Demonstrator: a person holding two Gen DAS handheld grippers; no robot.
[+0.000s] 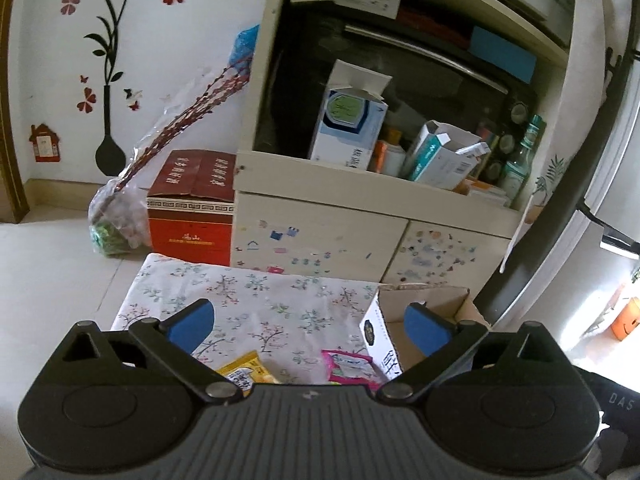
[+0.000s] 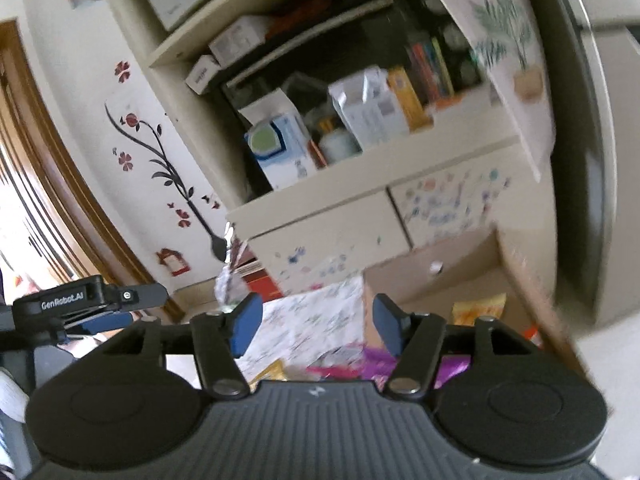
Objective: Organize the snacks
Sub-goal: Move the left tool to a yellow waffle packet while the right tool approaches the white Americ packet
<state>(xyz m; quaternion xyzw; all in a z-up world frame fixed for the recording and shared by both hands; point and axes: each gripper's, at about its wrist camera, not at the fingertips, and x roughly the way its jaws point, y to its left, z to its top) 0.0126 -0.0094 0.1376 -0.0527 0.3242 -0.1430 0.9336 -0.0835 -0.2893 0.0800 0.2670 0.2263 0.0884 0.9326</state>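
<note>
Left wrist view: the left hand-held gripper (image 1: 308, 320) hangs wide open over the desk (image 1: 256, 296), beside the cardboard box (image 1: 424, 300) at its right edge. Right hand-held gripper (image 2: 316, 320) is open too, empty, above blurred snack packets (image 2: 344, 360) near the box.

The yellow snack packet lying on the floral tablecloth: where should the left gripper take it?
Grip the yellow snack packet by its far top edge, coming from above with the open left gripper. It lies flat on the floral tablecloth, so only a thin edge offers purchase.
</note>
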